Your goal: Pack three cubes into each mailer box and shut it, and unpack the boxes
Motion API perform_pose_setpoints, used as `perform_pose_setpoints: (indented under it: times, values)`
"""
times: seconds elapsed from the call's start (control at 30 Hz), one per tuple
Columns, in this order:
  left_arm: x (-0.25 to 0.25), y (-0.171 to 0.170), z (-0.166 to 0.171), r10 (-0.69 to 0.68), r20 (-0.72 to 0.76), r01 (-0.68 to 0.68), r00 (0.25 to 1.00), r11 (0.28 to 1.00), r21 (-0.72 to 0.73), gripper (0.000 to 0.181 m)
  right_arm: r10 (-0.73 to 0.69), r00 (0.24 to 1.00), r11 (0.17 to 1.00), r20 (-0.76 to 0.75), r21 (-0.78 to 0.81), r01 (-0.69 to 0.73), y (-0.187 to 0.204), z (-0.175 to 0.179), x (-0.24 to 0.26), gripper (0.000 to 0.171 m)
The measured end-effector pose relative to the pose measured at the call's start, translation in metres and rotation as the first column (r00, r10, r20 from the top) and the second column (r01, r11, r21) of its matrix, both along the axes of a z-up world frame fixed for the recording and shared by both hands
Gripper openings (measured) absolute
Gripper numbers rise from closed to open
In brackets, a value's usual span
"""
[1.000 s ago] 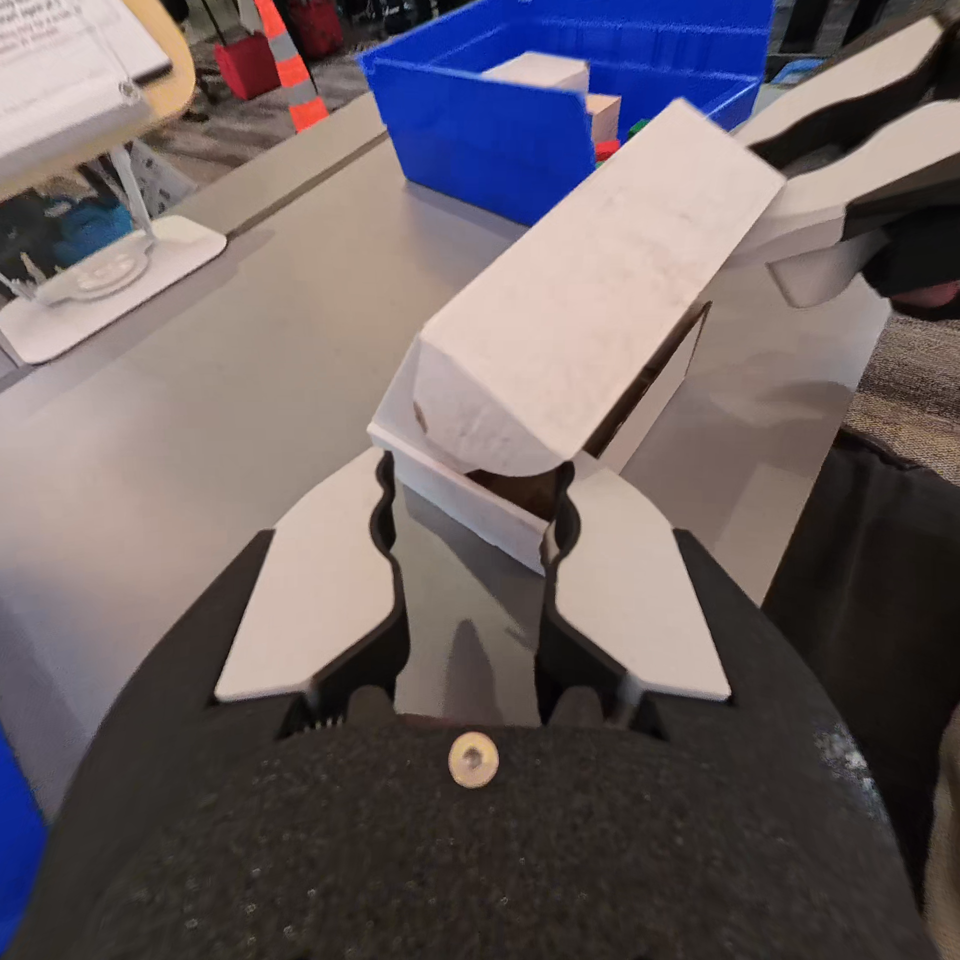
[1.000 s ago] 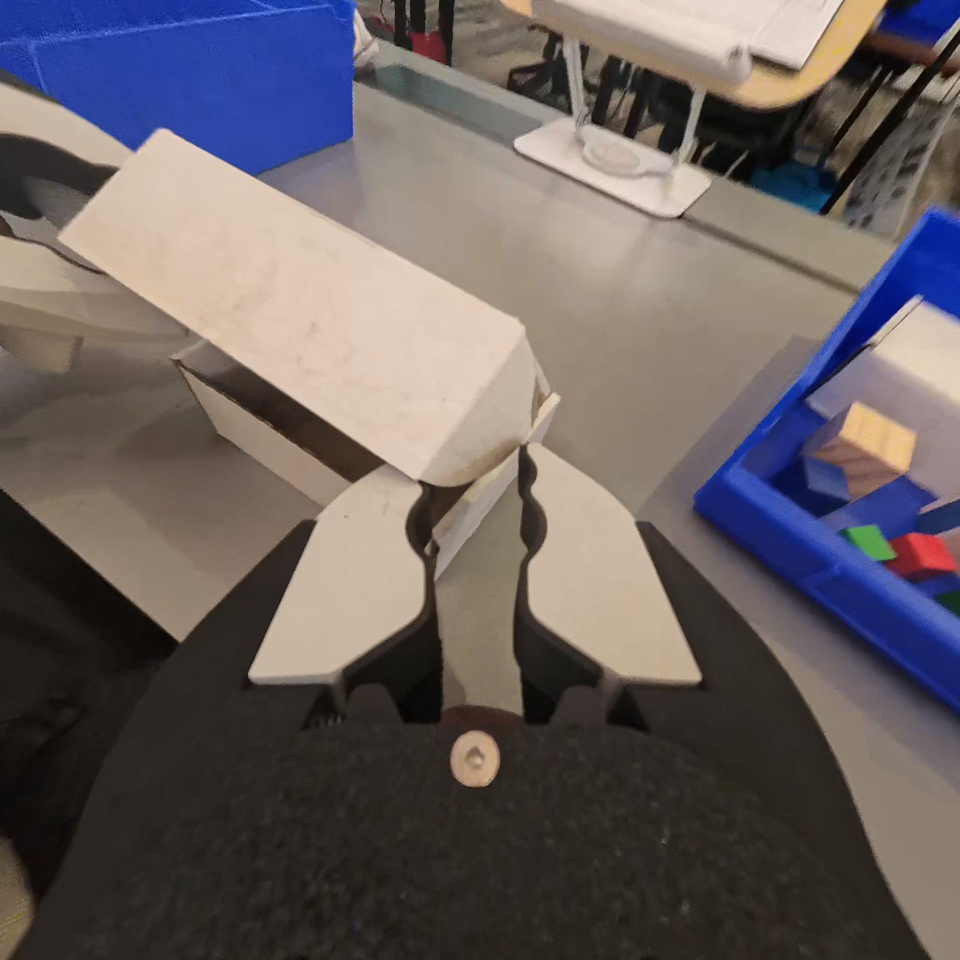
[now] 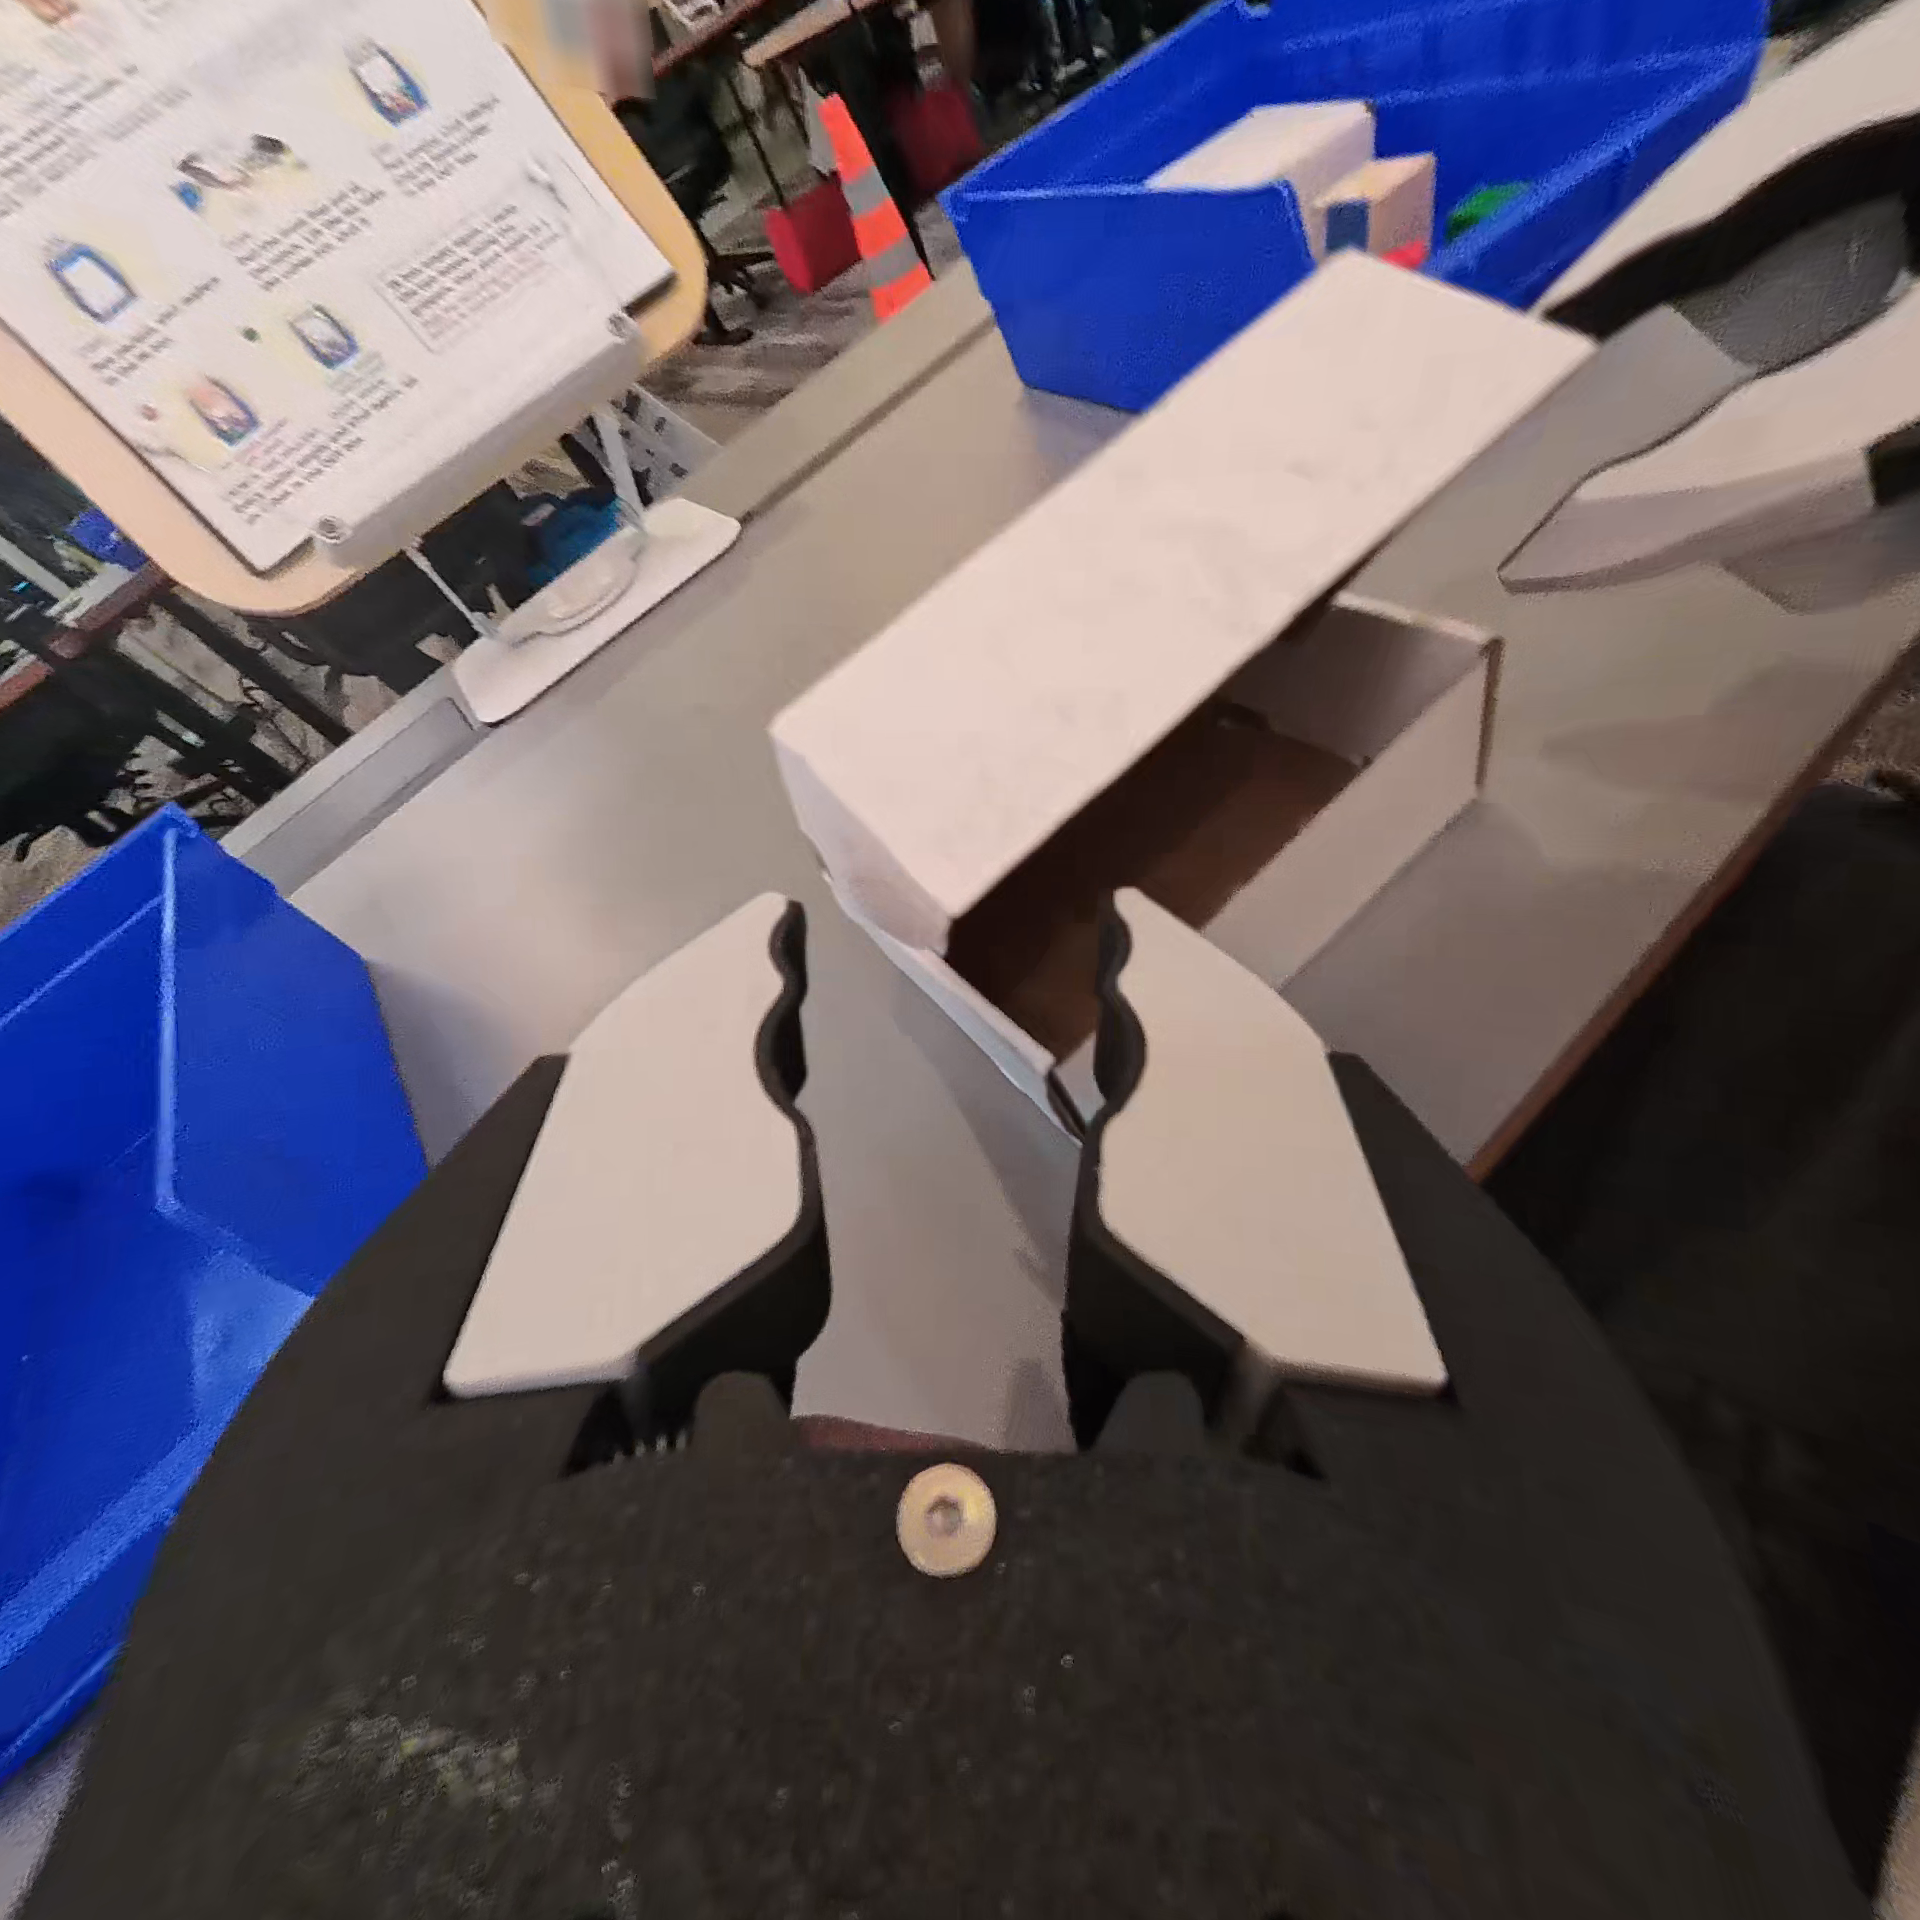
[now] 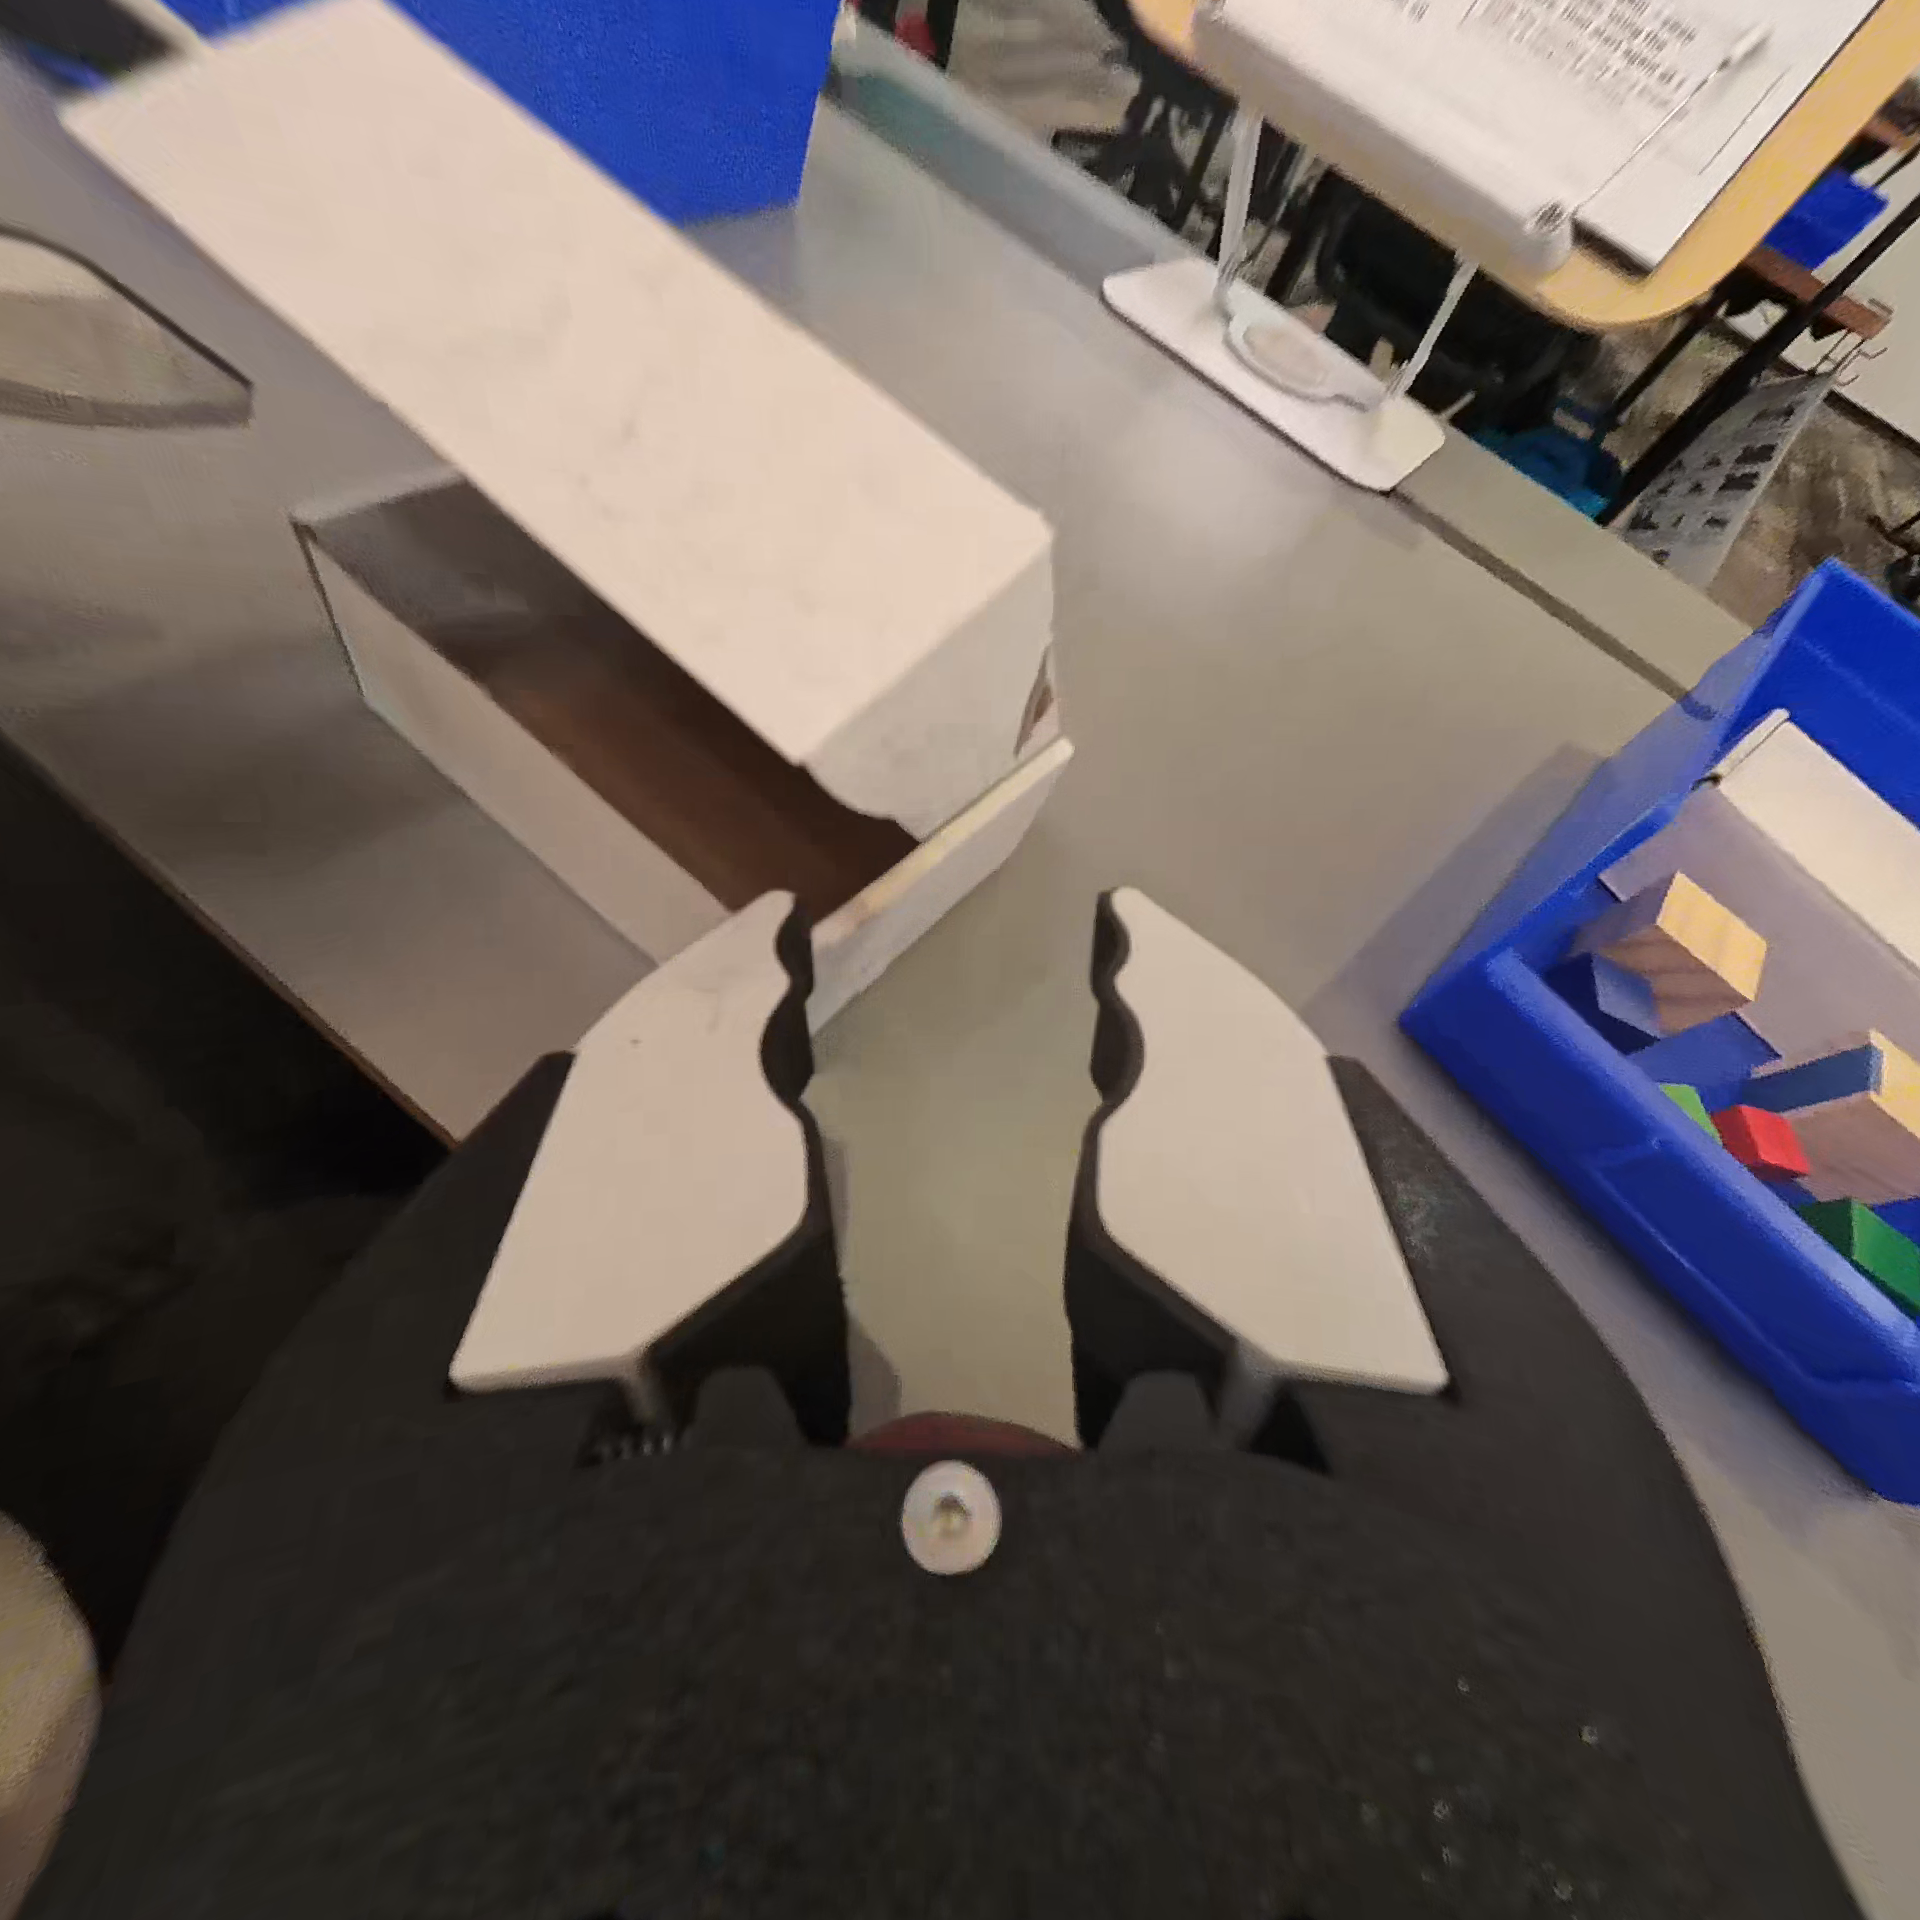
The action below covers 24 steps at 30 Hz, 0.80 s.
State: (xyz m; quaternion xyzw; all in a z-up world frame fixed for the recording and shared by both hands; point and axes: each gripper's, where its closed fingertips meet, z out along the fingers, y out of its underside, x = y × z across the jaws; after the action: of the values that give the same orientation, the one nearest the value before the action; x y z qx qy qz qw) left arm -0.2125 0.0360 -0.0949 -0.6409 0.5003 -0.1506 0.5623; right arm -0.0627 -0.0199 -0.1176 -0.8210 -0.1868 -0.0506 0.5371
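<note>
A white mailer box [image 3: 1382, 769] lies on the grey table [image 3: 623, 831] with its lid [image 3: 1143, 603] half raised; the brown inside shows and I see no cube in it. My left gripper [image 3: 951, 925] is open and empty at the box's near end. In the right wrist view the same box [image 4: 436, 665] and its lid [image 4: 582, 384] lie ahead to the left. My right gripper [image 4: 951, 920] is open and empty at the box's other end. The right gripper also shows in the left wrist view [image 3: 1766, 457]. Coloured wooden cubes [image 4: 1704, 966] lie in a blue bin [image 4: 1621, 1143].
The cube bin [image 3: 1122, 270] also holds a white box [image 3: 1278, 156]. Another blue bin [image 3: 156, 1143] stands at the near left. A sheet holder on a white stand [image 3: 582, 613] is at the table's far edge. A dark-clothed person [image 3: 1714, 1143] is at the near edge.
Both grippers have pulled back from the box ends and opened wider. The lid stays half raised, untouched by either gripper.
</note>
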Motion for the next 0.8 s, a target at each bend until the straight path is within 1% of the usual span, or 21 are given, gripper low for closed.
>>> perform_pose_setpoints:
  times: [0.03, 0.1, 0.13, 0.17, 0.2, 0.23, 0.27, 0.33, 0.47, 0.57, 0.63, 0.73, 0.8]
  values:
    - [0.002, 0.002, 0.002, 0.001, 0.016, -0.001, 1.000, 1.000, -0.010, 0.052, 0.003, 1.000, 1.000, -0.014, 0.025, -0.002, 0.002, 0.004, -0.001, 0.048]
    - [0.009, 0.003, 0.003, -0.025, 0.027, 0.026, 0.999, 0.999, -0.041, 0.038, 0.005, 1.000, 0.998, -0.023, 0.066, -0.003, 0.007, 0.010, -0.004, 0.039]
    - [0.012, 0.004, 0.004, -0.027, 0.030, 0.028, 0.999, 0.999, -0.045, 0.036, 0.003, 1.000, 0.996, -0.023, 0.084, -0.001, 0.009, 0.013, -0.004, 0.031]
    - [0.014, 0.004, 0.006, -0.030, 0.034, 0.031, 0.999, 0.999, -0.045, 0.032, 0.006, 1.000, 0.996, -0.023, 0.087, -0.004, 0.011, 0.013, -0.006, 0.015]
    - [0.015, 0.002, 0.009, -0.039, 0.039, 0.040, 0.999, 0.998, -0.045, 0.018, 0.011, 1.000, 0.997, -0.020, 0.076, -0.010, 0.011, 0.012, -0.009, 0.002]
    - [0.016, -0.001, 0.012, -0.048, 0.042, 0.050, 0.998, 0.998, -0.041, 0.015, 0.000, 1.000, 0.998, -0.006, 0.068, 0.001, 0.009, 0.012, -0.009, 0.000]
    - [0.014, -0.003, 0.012, -0.048, 0.034, 0.050, 0.998, 0.998, -0.036, 0.015, 0.008, 1.000, 0.999, 0.007, 0.049, -0.008, 0.005, 0.011, -0.012, 0.000]
    - [0.007, -0.008, 0.005, -0.049, -0.014, 0.048, 0.999, 0.998, -0.041, 0.011, 0.066, 0.998, 0.997, 0.005, -0.046, -0.066, -0.007, -0.002, -0.023, 0.000]
    - [-0.004, -0.019, -0.023, -0.084, -0.090, 0.071, 0.992, 0.987, -0.142, 0.009, 0.127, 0.992, 0.977, -0.007, -0.174, -0.126, -0.023, -0.024, -0.039, 0.000]
    - [-0.006, -0.017, -0.044, -0.100, -0.171, 0.071, 0.980, 0.983, -0.170, 0.009, 0.133, 0.991, 0.953, -0.022, -0.271, -0.134, -0.026, -0.049, -0.043, 0.000]
    - [-0.005, -0.018, -0.055, -0.121, -0.195, 0.084, 0.973, 0.979, -0.186, 0.008, 0.131, 0.991, 0.936, -0.022, -0.327, -0.131, -0.027, -0.065, -0.041, 0.000]
    - [-0.004, -0.016, -0.059, -0.112, -0.223, 0.080, 0.968, 0.986, -0.149, 0.007, 0.134, 0.991, 0.926, -0.027, -0.354, -0.135, -0.027, -0.076, -0.041, 0.000]
    - [-0.006, -0.015, -0.059, -0.105, -0.230, 0.075, 0.967, 0.988, -0.133, 0.007, 0.162, 0.986, 0.914, -0.026, -0.372, -0.160, -0.031, -0.078, -0.043, 0.000]
